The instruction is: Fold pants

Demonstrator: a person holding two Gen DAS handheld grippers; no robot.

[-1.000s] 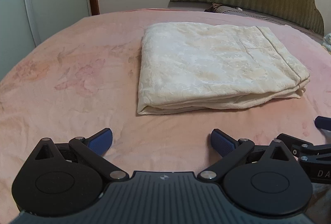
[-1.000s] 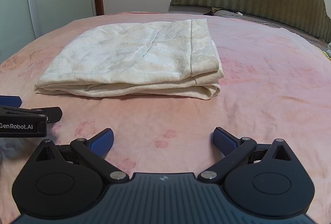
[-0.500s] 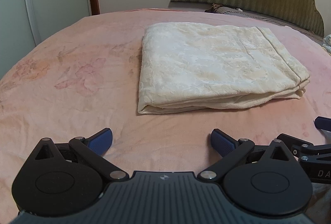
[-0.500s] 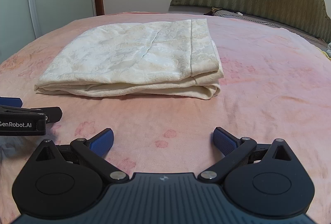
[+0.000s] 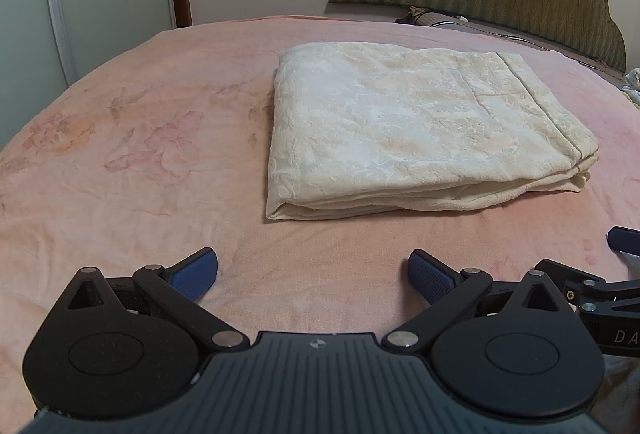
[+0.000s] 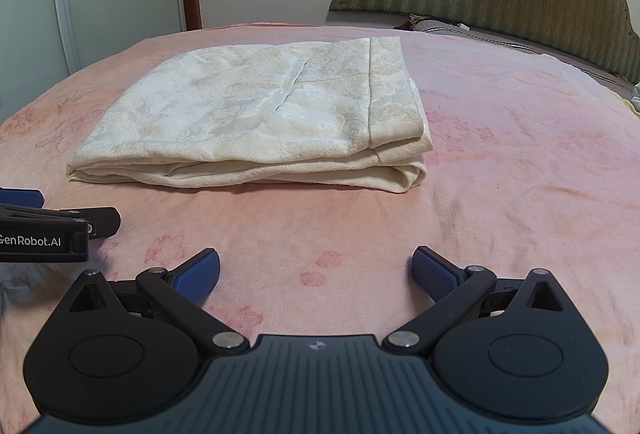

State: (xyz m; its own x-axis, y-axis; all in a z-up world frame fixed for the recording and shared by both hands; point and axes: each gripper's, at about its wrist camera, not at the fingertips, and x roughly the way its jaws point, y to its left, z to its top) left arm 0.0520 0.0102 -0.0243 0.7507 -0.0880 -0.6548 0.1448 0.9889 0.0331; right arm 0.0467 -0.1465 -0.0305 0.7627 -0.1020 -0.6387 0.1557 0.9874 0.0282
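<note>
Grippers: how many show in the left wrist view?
2. The left gripper fills the foreground, open over the pink bedspread; the right gripper shows partly at the right edge, mostly cut off.

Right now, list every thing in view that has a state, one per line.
cream pants: folded into a flat stack, lying on the bed, not held.
left hand-held gripper: open, empty, short of the pants.
right hand-held gripper: open, empty, short of the pants.
pink bedspread: spread out, lightly creased.
</note>
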